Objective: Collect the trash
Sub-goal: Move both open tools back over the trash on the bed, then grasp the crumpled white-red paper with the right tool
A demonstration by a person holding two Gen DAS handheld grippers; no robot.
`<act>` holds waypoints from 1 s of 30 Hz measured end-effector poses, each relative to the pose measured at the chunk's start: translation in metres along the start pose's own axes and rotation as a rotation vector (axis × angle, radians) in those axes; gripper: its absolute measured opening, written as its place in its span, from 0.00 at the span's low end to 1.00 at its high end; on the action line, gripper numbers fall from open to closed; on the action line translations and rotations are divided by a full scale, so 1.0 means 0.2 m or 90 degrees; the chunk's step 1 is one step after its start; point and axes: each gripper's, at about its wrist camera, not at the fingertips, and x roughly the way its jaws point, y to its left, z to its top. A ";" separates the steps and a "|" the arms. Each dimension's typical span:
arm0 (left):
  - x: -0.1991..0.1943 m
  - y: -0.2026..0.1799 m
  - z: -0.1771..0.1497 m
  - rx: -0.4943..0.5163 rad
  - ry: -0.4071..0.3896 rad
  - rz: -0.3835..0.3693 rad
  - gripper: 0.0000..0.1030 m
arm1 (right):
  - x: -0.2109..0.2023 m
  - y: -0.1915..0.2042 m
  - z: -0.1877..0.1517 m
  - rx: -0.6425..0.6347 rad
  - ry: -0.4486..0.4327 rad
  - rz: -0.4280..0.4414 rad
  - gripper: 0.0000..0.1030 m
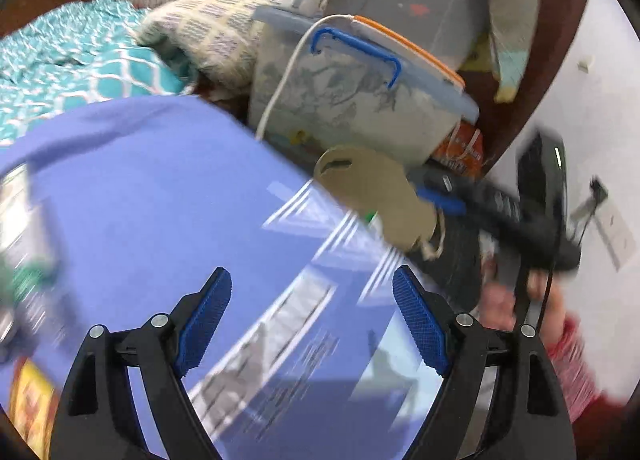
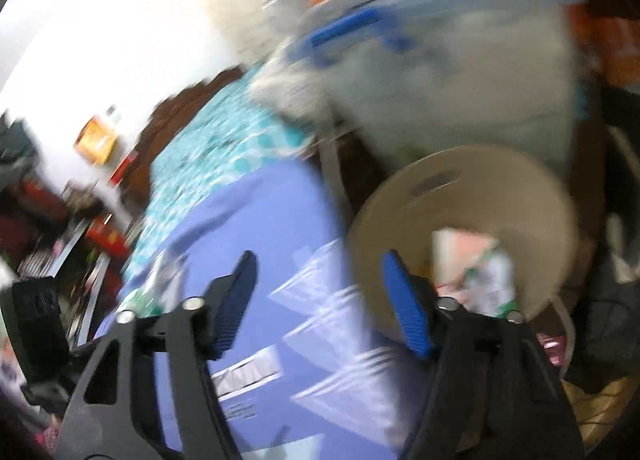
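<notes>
Left wrist view first: the left claw (image 1: 312,320) is spread wide, nothing between its blue pads, hanging over a purple sheet (image 1: 160,187) with white printed marks that fills the lower half of the frame. Just past the sheet's right edge sits the beige bin (image 1: 376,195), tipped toward the camera, only partly seen. Behind it, centre frame, a clear storage box (image 1: 352,99) with a blue handle and an orange-rimmed lid; a white cable (image 1: 280,87) trails down its front. Far right, the right claw's black body is a blur, a hand (image 1: 500,296) beneath it.

Right wrist view now, heavily smeared: the right claw (image 2: 316,304) is released too, jaws apart, nothing gripped. The bin's open mouth is at centre right, just beyond the right finger, and the trash (image 2: 476,268), pale crumpled wrappers with pink and green, lies inside it. Teal patterned bedding (image 2: 224,155) runs up the left.
</notes>
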 end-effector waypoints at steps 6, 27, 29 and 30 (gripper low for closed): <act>-0.39 0.33 -0.41 -0.054 -0.004 0.076 0.72 | 0.30 0.43 -0.27 -0.059 0.145 0.110 0.37; -1.03 1.31 -0.86 -0.373 -0.156 0.199 0.50 | 0.68 1.71 -0.83 -0.387 0.319 0.207 0.36; -1.05 1.36 -0.90 -0.388 -0.181 0.200 0.50 | 0.74 1.79 -0.74 -0.387 0.312 0.196 0.38; -1.04 1.39 -0.94 -0.406 -0.183 0.197 0.50 | 0.79 1.85 -0.69 -0.385 0.310 0.192 0.38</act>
